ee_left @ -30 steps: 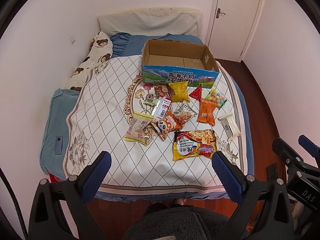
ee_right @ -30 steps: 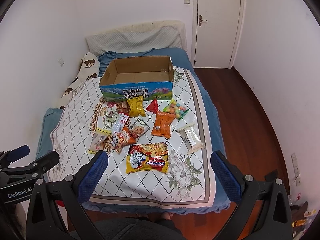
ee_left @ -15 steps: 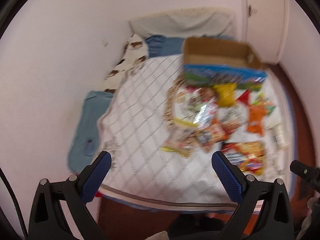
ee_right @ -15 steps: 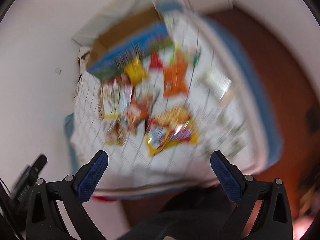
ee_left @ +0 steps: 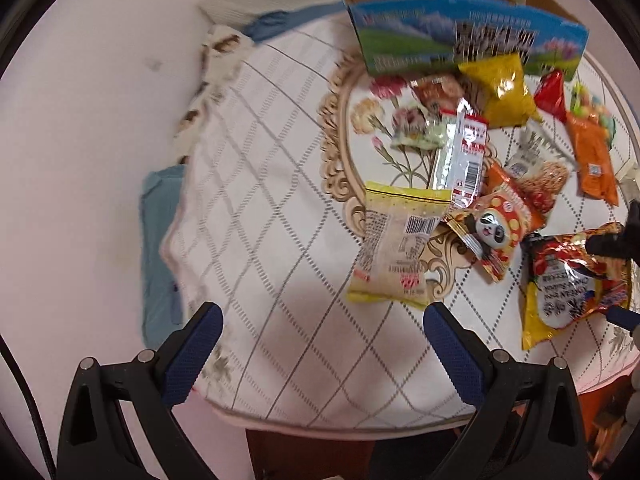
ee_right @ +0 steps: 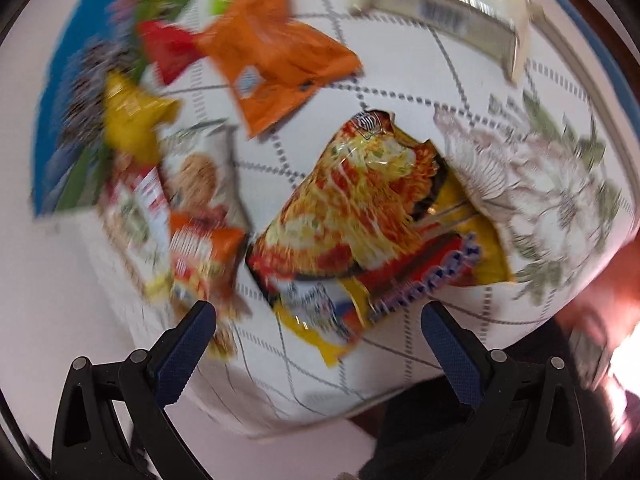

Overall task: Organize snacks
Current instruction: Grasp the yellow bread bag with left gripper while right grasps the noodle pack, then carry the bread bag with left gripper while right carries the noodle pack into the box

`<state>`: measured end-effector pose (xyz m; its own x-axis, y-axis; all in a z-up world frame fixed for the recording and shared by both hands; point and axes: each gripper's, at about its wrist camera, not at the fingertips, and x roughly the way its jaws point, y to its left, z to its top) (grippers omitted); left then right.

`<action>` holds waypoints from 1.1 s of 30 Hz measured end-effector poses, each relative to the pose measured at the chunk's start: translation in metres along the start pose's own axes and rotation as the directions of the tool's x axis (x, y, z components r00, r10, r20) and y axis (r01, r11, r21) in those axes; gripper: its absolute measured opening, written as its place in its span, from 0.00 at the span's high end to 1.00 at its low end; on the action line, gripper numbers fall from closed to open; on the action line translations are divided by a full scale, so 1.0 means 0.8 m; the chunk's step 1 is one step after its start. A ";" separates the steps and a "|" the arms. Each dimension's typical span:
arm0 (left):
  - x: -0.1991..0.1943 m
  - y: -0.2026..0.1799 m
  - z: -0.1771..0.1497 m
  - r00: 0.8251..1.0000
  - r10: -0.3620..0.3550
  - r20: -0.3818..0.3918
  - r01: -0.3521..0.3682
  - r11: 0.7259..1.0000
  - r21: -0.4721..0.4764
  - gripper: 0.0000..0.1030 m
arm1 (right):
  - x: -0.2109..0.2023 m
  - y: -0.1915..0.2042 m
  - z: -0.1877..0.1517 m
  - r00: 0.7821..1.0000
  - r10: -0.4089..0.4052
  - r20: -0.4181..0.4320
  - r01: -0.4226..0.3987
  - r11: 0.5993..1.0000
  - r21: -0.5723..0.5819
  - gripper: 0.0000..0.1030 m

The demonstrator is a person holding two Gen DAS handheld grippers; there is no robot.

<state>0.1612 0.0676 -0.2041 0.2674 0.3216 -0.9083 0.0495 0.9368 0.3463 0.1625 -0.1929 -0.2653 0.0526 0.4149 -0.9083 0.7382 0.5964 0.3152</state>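
Several snack packets lie on a quilted bed cover. My left gripper is open and empty, just short of a pale yellow packet. Beside that lie a panda packet, a silver-red stick packet and a yellow bag. My right gripper is open and empty, close over the near end of a red-yellow noodle packet, which also shows in the left wrist view. An open cardboard box stands behind the snacks.
An orange packet and a clear wrapped bar lie beyond the noodles. The bed's near edge is just below both grippers. A white wall is on the left. The right wrist view is blurred.
Both grippers have moved forward and down from well back of the bed to close over the snacks. Both stay open.
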 end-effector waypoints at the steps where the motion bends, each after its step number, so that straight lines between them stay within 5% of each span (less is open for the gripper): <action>1: 0.013 0.000 0.007 1.000 -0.023 -0.012 0.023 1.000 0.010 0.00 | 0.008 0.001 0.004 1.000 -0.015 0.000 0.015 0.999 0.031 0.00; 6: 0.073 0.000 0.035 0.983 -0.154 -0.100 0.160 0.986 0.055 0.00 | 0.047 0.017 0.019 0.987 -0.159 -0.011 0.159 0.985 0.069 0.00; 10: 0.104 0.002 0.047 0.958 -0.244 -0.150 0.255 0.965 0.058 0.00 | 0.052 0.052 0.014 0.956 -0.284 0.071 0.293 0.937 -0.193 0.01; 13: 0.125 0.000 0.057 0.927 -0.324 -0.187 0.338 0.940 0.048 0.00 | 0.056 0.085 -0.003 0.907 -0.382 0.177 0.418 0.773 -0.476 0.02; 15: 0.135 -0.006 0.062 0.901 -0.375 -0.216 0.394 0.918 0.048 0.00 | 0.064 0.102 -0.017 0.867 -0.425 0.260 0.485 0.601 -0.635 0.02; 16: 0.143 -0.015 0.066 0.884 -0.398 -0.245 0.423 0.904 0.055 0.00 | 0.066 0.107 -0.021 0.856 -0.430 0.285 0.499 0.548 -0.671 0.02; 19: 0.155 -0.033 0.074 0.850 -0.443 -0.284 0.478 0.876 0.062 0.01 | 0.070 0.113 -0.020 0.846 -0.438 0.305 0.506 0.475 -0.721 0.02; 22: 0.168 -0.047 0.078 0.828 -0.460 -0.320 0.495 0.868 0.031 0.40 | 0.058 0.109 -0.025 0.863 -0.415 0.289 0.487 0.526 -0.698 0.02; 23: 0.171 -0.045 0.076 0.826 -0.462 -0.322 0.488 0.873 0.000 0.46 | 0.050 0.103 -0.019 0.870 -0.402 0.285 0.479 0.556 -0.679 0.02; 29: 0.170 -0.014 0.052 0.821 -0.483 -0.304 0.434 0.875 -0.216 0.47 | 0.002 0.063 0.002 0.932 -0.279 0.232 0.361 0.785 -0.504 0.02; 33: 0.179 -0.022 0.042 0.803 -0.491 -0.337 0.431 0.870 -0.239 0.47 | 0.008 0.055 0.038 0.945 -0.255 0.205 0.318 0.863 -0.393 0.03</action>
<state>0.2313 0.0928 -0.3323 -0.1341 -0.1548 -0.9788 -0.0712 0.9867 -0.1463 0.2156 -0.1846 -0.2657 -0.0010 0.0991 -0.9951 0.3894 0.9166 0.0908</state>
